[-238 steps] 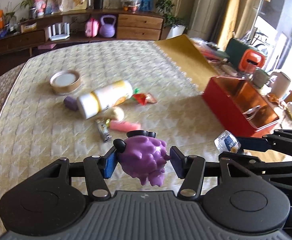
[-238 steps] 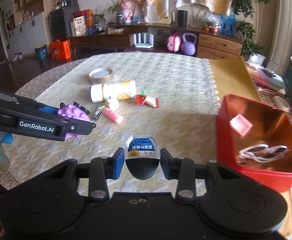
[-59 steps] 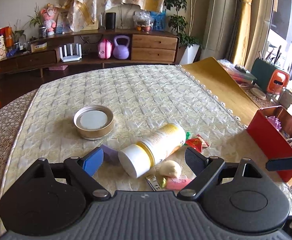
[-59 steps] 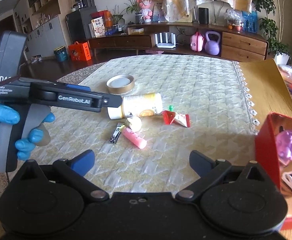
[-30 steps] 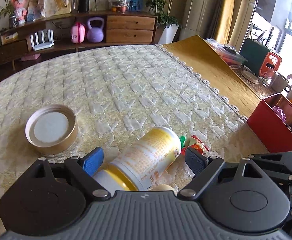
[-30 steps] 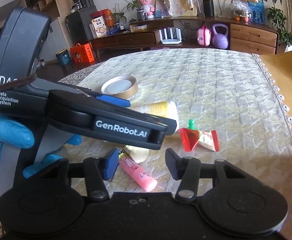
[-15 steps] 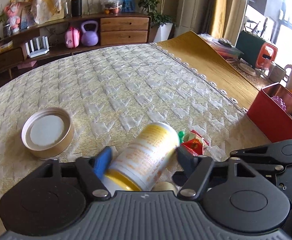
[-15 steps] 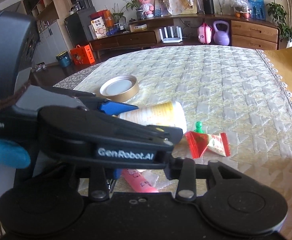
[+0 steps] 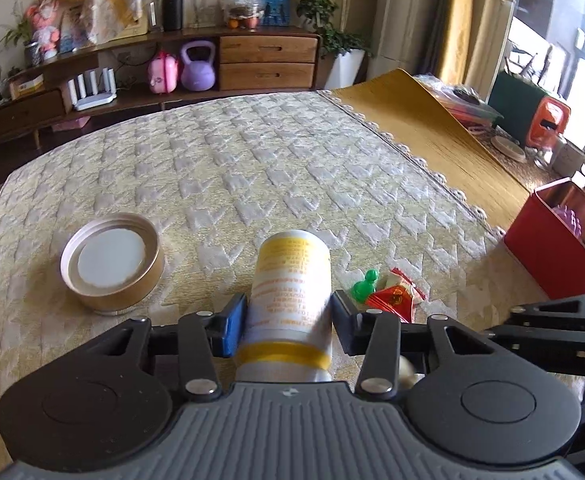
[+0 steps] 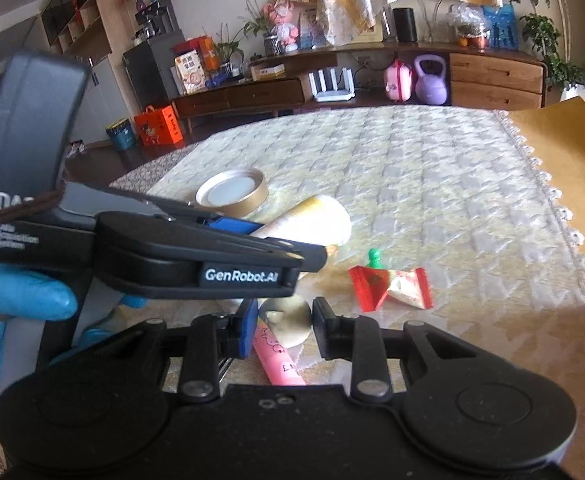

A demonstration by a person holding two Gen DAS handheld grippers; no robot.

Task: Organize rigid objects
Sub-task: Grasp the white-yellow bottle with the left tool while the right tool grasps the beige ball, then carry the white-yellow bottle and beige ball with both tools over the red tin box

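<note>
Lying on its side on the quilted cloth (image 9: 292,168), near edge: white bottle (image 9: 290,292), yellow band and yellow print | left gripper (image 9: 290,318) jaws just closing, pads pressed on bottle's flanks | right gripper (image 10: 284,326) pinching cream rounded piece (image 10: 288,320) beside pink tube (image 10: 278,356) | gold lid (image 9: 112,258) left | red tin (image 9: 552,256) far right

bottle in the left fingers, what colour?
White bottle with yellow bands and orange print; clearest in the left wrist view.
</note>
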